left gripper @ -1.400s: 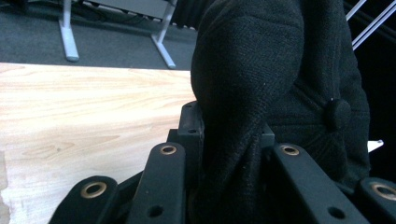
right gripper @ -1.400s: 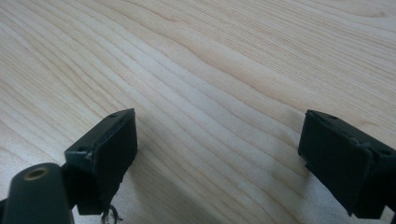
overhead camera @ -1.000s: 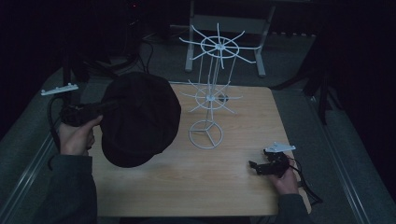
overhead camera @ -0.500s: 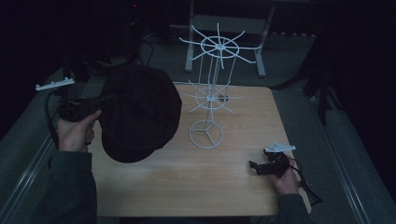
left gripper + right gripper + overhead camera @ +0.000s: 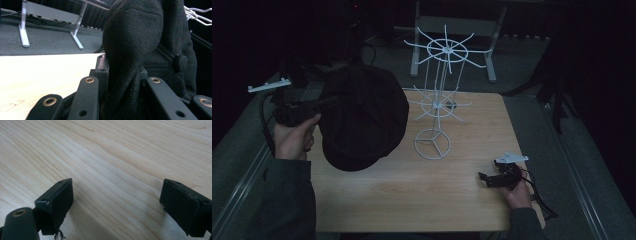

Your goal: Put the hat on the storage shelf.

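Lifting away from the table's left edge, the black cap now hangs a touch higher and farther toward the back than it did a second ago, pinched at its rim by the left gripper, whose jaws are clamped tight on the wool fabric. The person's left hand has drawn up with it. That small rise suggests the carry toward the white wire stand is under way; the stand sits near the middle of the table, toward the back edge, and its spokes are bare, with the cap hanging just to their left and not yet touching them.

The right gripper has not budged. It rests low near the front right corner, jaws spread wide with nothing but bare wood between them.
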A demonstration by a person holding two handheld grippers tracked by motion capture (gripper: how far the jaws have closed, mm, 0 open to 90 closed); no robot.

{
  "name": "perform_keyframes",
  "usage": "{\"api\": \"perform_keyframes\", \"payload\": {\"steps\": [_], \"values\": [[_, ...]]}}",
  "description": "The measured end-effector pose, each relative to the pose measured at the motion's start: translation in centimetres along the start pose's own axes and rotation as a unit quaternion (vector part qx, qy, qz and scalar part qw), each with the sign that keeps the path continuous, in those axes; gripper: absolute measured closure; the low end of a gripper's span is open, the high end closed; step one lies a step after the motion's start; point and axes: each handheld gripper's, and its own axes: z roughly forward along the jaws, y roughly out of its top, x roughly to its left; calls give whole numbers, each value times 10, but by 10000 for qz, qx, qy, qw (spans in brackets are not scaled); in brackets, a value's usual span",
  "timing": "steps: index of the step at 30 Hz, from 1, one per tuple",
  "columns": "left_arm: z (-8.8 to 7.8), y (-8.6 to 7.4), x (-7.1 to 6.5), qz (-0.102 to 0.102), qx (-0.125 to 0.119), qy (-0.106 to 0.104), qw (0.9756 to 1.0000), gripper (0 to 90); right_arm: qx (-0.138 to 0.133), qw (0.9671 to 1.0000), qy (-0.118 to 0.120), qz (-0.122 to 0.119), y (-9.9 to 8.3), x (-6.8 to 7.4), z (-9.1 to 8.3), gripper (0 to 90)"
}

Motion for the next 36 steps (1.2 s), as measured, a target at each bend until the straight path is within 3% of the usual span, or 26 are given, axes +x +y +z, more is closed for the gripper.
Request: {"api": "perform_keyframes", "payload": {"steps": [24, 36], "values": [[1, 9, -11, 55, -57, -310, 9995, 746, -1, 10000, 1, 0, 0, 0, 0, 116], [0, 17, -17, 67, -148, -560, 9983, 746, -2, 10000, 0, 8, 0, 0, 0, 116]]}}
